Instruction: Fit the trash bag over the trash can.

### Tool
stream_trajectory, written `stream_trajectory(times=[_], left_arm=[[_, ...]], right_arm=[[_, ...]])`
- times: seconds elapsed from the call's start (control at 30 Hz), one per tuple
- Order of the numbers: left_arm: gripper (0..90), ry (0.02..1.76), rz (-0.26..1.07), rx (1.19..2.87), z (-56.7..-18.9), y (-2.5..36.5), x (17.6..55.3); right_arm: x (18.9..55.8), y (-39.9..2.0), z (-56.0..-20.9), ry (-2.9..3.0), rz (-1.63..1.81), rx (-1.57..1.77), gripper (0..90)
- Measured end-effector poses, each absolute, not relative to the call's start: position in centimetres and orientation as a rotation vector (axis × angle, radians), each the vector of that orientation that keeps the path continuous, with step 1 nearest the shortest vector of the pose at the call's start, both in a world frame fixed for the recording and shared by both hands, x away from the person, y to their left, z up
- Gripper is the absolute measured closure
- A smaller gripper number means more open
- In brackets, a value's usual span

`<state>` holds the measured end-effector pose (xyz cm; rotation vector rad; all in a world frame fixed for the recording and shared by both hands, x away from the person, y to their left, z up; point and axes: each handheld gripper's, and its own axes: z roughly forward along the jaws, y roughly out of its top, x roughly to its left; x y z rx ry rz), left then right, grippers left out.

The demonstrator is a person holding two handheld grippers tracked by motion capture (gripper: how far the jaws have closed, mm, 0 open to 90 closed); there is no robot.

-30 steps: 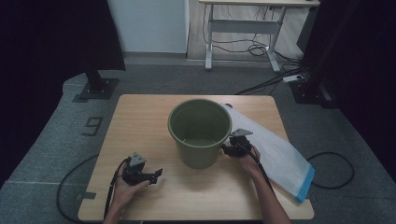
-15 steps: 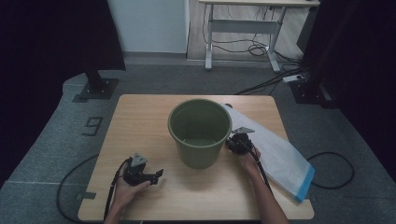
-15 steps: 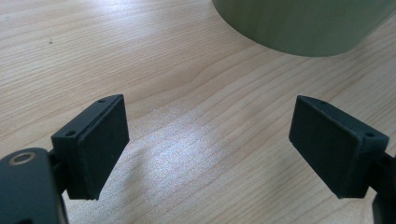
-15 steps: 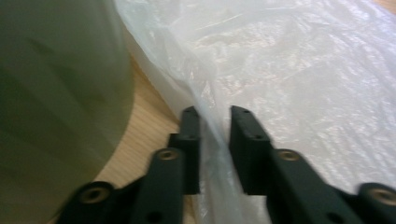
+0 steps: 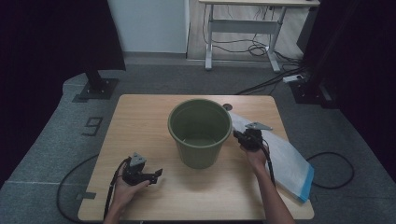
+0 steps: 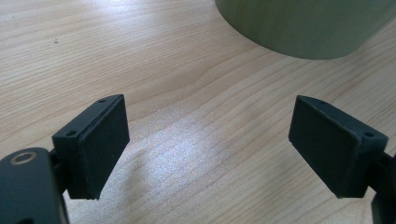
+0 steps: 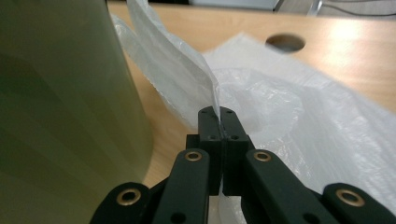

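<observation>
A lab-style recording bay: black curtains [image 5: 51,42] hang down the left and right of the frame, a stand base [image 5: 97,88] sits on grey carpet [image 5: 46,135] upper left, cables [image 5: 261,46] tangle beneath a bare desk frame [image 5: 243,32] at top.

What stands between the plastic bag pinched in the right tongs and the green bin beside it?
Nothing visible. The right tongs, whose jaws have just been closing, pinch the plastic bag's edge right beside the green bin's wall, with bare table between.
</observation>
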<state>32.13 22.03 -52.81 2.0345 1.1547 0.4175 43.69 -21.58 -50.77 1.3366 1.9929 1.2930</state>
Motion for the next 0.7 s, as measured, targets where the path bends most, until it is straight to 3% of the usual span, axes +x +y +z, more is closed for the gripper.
stream_trajectory(times=[0.7], left_arm=[[12.4, 1.162, 0.421, 2.035, -53.0, 21.7, 32.2]], right_arm=[[40.8, -26.9, -42.8, 1.721, 1.557, 1.324, 88.6]])
